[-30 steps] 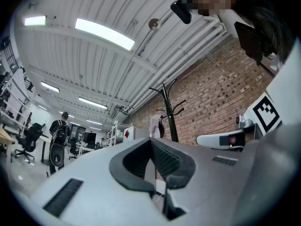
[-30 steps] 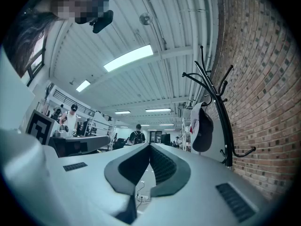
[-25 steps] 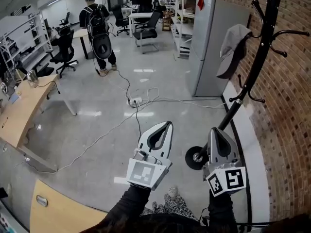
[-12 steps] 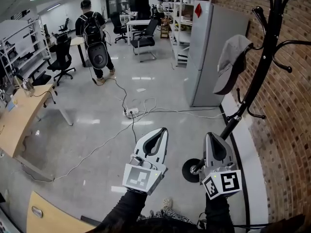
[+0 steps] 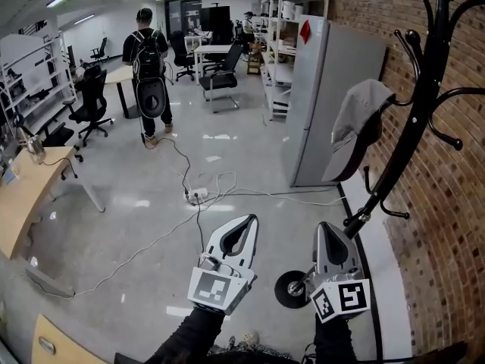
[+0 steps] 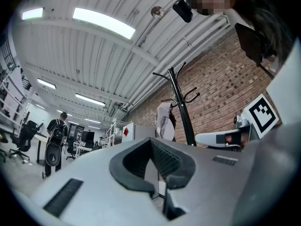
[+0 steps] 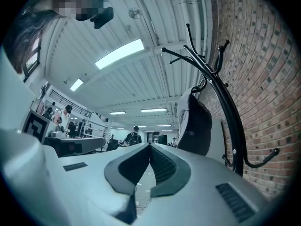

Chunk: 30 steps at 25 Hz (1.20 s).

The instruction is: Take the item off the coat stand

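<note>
A grey cap (image 5: 355,127) hangs on a hook of the black coat stand (image 5: 413,112), which rises at the right along the brick wall; its round base (image 5: 290,289) sits on the floor. Both grippers are held low in the head view, well below the cap and apart from it. My left gripper (image 5: 245,222) is shut and empty. My right gripper (image 5: 328,228) is shut and empty, just left of the stand's pole. The left gripper view shows the cap (image 6: 164,119) and stand (image 6: 181,105) beyond my left gripper (image 6: 151,141). In the right gripper view the cap (image 7: 194,126) hangs above my right gripper (image 7: 150,147).
A grey cabinet (image 5: 322,97) stands just behind the coat stand. A person with a backpack (image 5: 149,67) stands farther off. Cables and a power strip (image 5: 195,196) lie on the floor. A wooden desk (image 5: 23,203) is at the left, office chairs and shelves farther back.
The coat stand and cap have come closer and larger in the head view. Both grippers have sunk lower in the frame and stayed shut. The person has shifted a little.
</note>
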Tool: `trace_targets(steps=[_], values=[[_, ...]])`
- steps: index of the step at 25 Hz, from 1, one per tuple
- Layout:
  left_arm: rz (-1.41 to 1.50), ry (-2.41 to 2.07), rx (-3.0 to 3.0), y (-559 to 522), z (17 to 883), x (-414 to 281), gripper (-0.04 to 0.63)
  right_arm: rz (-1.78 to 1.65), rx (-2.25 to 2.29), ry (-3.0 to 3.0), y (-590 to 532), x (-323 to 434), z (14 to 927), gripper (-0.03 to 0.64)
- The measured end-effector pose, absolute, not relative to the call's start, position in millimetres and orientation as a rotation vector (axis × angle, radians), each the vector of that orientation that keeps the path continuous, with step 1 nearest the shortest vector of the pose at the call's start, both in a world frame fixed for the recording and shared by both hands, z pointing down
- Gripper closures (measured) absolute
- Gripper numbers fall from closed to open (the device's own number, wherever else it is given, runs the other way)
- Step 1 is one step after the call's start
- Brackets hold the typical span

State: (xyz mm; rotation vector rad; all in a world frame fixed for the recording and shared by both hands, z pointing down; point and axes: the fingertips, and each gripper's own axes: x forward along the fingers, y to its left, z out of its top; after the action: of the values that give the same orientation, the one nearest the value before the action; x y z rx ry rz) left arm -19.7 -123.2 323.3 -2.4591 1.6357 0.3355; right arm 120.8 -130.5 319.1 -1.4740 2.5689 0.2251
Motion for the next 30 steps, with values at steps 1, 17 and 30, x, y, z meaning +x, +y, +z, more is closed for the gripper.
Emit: trace_targets(steps=[1, 17, 30], values=[[0.334, 1.633, -2.462, -130, 324, -17, 0.598, 0.225, -1.476, 2.568, -137, 124, 319, 0.609], [0.349, 1.619, -2.468, -193, 322, -1, 0.598, 0.228, -1.501, 2.528, -199, 147, 316, 0.609], [0.332, 1.528, -2.541, -253, 322, -8, 0.598, 0.206, -1.596, 2.466, -244, 141, 319, 0.607]])
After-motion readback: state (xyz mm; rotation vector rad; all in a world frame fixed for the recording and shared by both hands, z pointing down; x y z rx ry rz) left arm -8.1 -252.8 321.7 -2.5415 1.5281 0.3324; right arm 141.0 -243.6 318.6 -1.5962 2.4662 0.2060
